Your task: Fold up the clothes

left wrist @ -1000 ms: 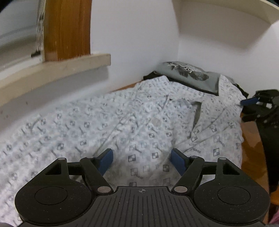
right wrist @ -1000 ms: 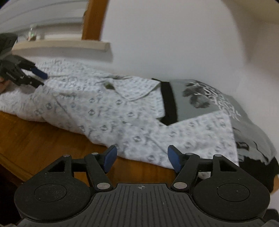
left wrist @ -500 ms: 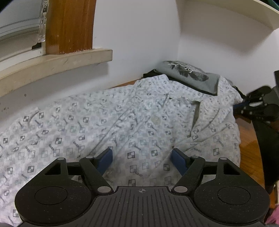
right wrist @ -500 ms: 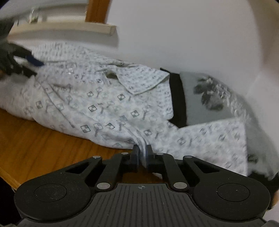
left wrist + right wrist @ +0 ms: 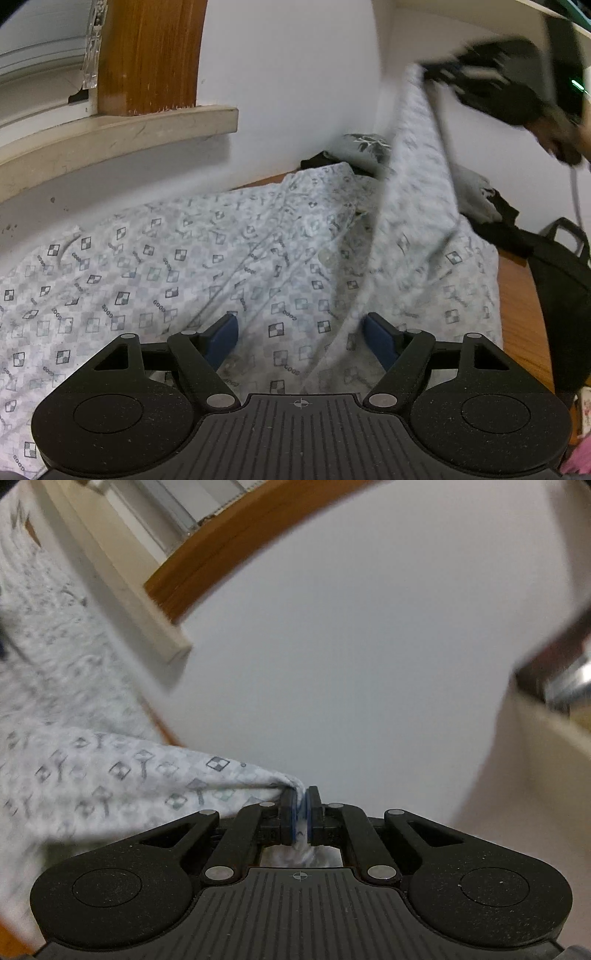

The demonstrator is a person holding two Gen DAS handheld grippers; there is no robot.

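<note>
Shirt (image 5: 110, 775) edge pinched tight in right tool (image 5: 301, 805), left tool (image 5: 300, 334) apart; a thin pinch could slip free.

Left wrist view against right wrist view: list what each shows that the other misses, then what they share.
Only the left wrist view shows the open left gripper over the spread patterned shirt, the grey printed garment near the wall, and the wooden table. Only the right wrist view shows, close up, the right gripper shut on the shirt's edge, with cloth pinched between its blue pads. Both show the shirt, the window ledge, the wooden window frame, the white wall.
</note>
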